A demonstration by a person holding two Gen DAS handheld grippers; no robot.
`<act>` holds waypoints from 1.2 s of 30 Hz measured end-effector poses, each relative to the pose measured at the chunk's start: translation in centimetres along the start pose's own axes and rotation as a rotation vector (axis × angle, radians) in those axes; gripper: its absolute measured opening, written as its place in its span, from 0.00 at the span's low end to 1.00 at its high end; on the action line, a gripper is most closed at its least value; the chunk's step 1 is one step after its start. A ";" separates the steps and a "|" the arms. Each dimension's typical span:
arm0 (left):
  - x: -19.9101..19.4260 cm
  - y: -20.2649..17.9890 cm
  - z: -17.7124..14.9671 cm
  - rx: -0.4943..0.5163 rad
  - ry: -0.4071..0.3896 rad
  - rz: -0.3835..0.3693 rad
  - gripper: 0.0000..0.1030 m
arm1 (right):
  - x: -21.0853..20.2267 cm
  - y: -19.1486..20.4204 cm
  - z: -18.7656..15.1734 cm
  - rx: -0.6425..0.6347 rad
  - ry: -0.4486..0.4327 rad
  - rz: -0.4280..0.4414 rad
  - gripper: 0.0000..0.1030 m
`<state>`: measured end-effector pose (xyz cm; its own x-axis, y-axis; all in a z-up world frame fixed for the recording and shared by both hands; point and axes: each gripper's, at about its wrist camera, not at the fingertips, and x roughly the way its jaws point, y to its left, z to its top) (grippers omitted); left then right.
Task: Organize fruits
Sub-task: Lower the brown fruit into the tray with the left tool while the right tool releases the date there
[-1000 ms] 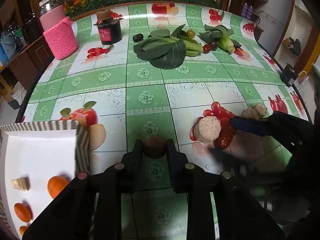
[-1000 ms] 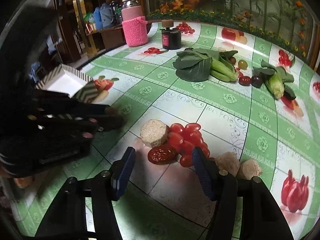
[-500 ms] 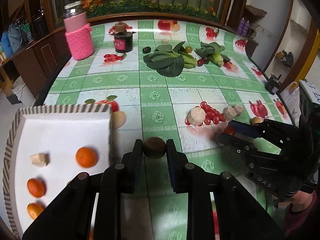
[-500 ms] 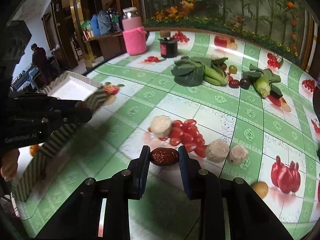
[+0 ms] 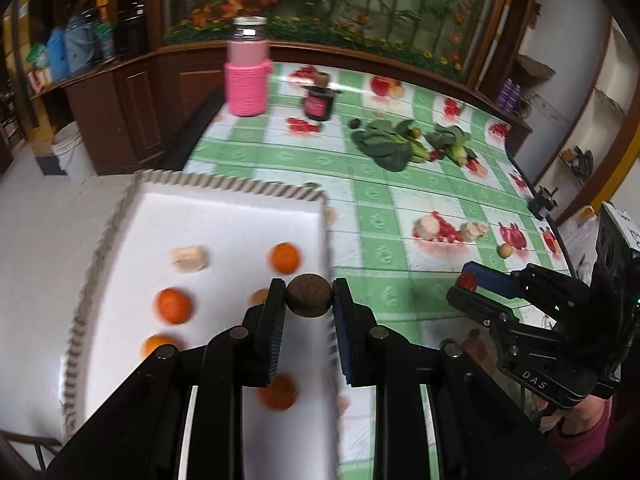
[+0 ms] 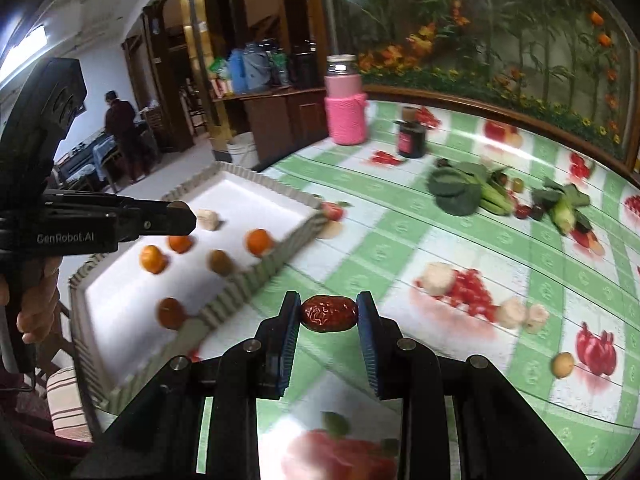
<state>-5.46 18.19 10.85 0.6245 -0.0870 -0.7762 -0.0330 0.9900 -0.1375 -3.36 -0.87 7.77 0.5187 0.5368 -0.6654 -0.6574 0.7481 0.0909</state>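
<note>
My left gripper (image 5: 309, 298) is shut on a round brown fruit (image 5: 309, 295), held above the right wall of the white tray (image 5: 224, 224). Several oranges, one of them (image 5: 284, 257), and a pale chunk (image 5: 189, 258) lie in that tray. My right gripper (image 6: 329, 312) is shut on a wrinkled red date (image 6: 329, 313), lifted over the green checked tablecloth just right of the tray (image 6: 256, 268). The right gripper (image 5: 466, 280) also shows at the right of the left wrist view, with the date red at its tip. The left gripper (image 6: 180, 216) hangs over the tray in the right wrist view.
Beige round pieces (image 6: 438, 278) and a small yellow fruit (image 6: 563, 364) lie on the table by printed cherries. Leafy greens (image 6: 456, 190), corn and dark fruits sit farther back. A pink-sleeved jar (image 6: 346, 114) and a dark jar (image 6: 411, 138) stand at the far edge. A person stands in the background room.
Both grippers rose and moved left toward the tray. The right gripper closed on the date and lifted it off the table. The left gripper carried the brown fruit over the tray's edge.
</note>
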 end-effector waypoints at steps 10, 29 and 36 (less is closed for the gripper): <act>-1.1 5.2 -4.4 -0.071 0.018 0.106 0.20 | 2.1 6.7 0.9 -0.094 0.018 0.095 0.28; 1.5 8.4 -8.0 -0.100 0.071 0.179 0.20 | 7.6 11.3 1.4 -0.143 0.116 0.150 0.28; 2.1 8.8 -8.0 -0.102 0.078 0.182 0.20 | 9.4 12.0 1.5 -0.163 0.153 0.159 0.28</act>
<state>-10.74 25.85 3.08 0.5392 0.0804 -0.8384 -0.2213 0.9740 -0.0490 -5.56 13.78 3.68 0.3217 0.5679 -0.7576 -0.8097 0.5798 0.0907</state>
